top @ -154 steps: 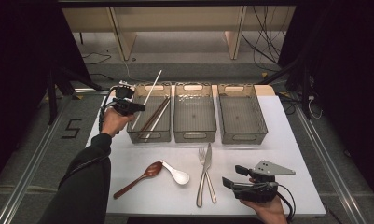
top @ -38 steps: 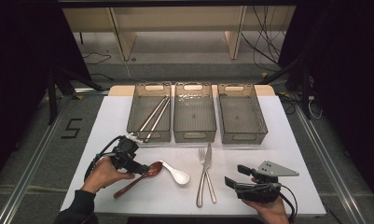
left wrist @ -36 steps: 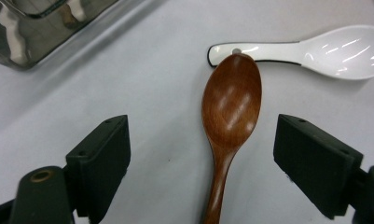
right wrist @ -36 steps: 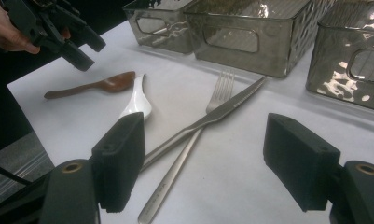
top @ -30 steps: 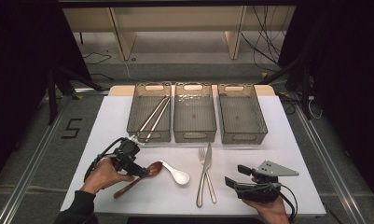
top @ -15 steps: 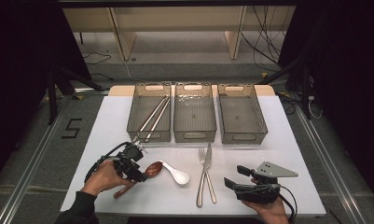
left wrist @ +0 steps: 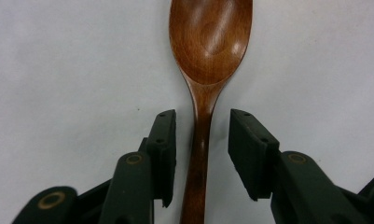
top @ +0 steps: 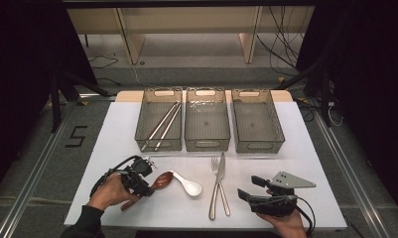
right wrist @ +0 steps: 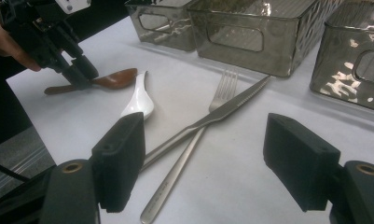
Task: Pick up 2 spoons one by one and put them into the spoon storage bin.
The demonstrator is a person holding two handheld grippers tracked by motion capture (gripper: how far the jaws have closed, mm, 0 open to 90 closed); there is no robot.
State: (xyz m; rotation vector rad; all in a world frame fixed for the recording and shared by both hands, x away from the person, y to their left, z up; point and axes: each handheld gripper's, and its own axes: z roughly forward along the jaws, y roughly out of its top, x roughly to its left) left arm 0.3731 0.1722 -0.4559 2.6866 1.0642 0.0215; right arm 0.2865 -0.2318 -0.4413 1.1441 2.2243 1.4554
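Left claw (left wrist: 201, 140) straddles the wooden spoon (left wrist: 208, 56) handle, jaws just closing.

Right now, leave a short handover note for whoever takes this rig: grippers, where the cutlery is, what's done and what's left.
Left gripper: fingers straddle the wooden spoon handle and have just been closing; small gaps remain on both sides, so no grip yet.
Right gripper: open, idle at the table's near right.
Things: chopsticks lie in the left bin. Middle bin and right bin hold nothing. White spoon, fork and knife lie on the table.
Done: chopsticks binned.
Left: finish gripping the wooden spoon, probably bin it, then the white spoon, fork and knife.
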